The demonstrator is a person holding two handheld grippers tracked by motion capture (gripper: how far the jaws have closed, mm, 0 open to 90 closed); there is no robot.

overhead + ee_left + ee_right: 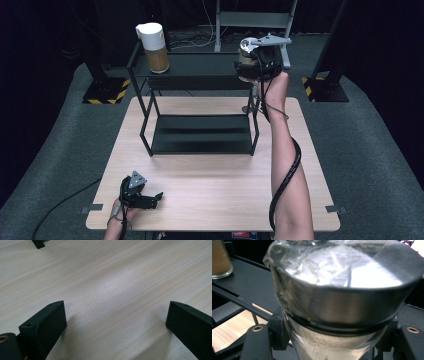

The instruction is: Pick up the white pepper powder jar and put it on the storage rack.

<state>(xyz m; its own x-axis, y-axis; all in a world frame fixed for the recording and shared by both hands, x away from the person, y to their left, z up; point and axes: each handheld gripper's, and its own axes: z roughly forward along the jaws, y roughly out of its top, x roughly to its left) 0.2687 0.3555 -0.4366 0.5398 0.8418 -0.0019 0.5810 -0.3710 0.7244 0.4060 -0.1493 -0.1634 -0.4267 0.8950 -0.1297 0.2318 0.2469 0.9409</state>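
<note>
My right gripper (253,64) is raised over the right end of the black rack's top shelf (200,65), shut on a glass jar (245,49) with a silver metal lid. In the right gripper view the jar (337,297) is close up, pale grainy contents showing under the lid, and the jaws of my right gripper (334,340) clamp its glass body from both sides. My left gripper (156,198) rests low on the wooden table (210,200) near the front left. In the left gripper view its jaws (116,306) stand wide open over bare wood.
A second jar (153,47) with a white lid and brown contents stands at the left end of the top shelf, and its glass base (220,260) shows in the right gripper view. The rack's lower shelf (200,134) is bare. Grey carpet surrounds the table.
</note>
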